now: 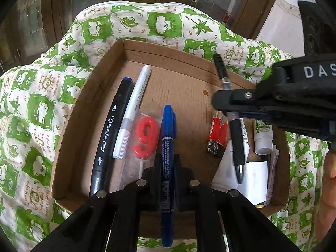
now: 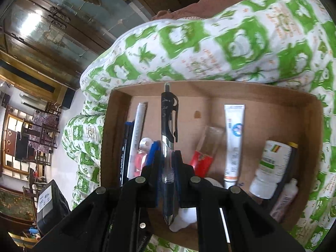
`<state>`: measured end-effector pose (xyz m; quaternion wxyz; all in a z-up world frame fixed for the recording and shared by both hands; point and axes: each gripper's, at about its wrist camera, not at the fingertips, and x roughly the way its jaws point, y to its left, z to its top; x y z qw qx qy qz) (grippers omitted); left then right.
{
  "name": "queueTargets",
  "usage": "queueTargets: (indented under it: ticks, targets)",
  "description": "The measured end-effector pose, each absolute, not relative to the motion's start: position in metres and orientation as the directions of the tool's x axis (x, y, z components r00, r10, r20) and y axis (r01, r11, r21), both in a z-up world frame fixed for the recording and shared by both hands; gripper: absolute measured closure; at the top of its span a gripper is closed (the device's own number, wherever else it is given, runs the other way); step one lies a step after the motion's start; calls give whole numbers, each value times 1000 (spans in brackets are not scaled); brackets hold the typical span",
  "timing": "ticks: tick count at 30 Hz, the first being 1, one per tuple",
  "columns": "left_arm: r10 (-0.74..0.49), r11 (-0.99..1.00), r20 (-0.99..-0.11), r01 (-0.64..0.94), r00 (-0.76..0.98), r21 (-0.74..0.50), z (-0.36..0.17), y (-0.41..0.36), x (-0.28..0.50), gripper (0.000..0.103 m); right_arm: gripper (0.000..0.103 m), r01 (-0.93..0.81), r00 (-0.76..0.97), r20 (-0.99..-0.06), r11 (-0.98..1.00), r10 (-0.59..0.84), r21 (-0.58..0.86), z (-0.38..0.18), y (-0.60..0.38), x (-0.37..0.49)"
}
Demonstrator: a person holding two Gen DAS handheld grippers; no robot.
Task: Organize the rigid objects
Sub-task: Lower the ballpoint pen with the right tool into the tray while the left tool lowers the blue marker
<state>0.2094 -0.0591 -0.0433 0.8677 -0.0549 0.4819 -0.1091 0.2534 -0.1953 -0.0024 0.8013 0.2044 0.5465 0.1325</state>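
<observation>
Both tongs clamped: left gripper holds blue marker, right gripper holds black pen, probably lining pens beside left tongs in box.

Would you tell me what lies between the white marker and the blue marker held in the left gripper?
The red number-nine candle in its clear wrapper, seen in the left wrist view.

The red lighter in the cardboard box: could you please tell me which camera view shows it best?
The left wrist view: the red lighter lies fully visible there. In the right wrist view the right gripper hides its lower end.
</observation>
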Motion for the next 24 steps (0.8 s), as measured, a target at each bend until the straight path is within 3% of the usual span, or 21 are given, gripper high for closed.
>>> queueTargets:
  ticks: [24]
  targets:
    - [-245,970,-823,137,512,-203,-43,-58,207,94,93,7,347,-839,893,420,450,-18,-178,264]
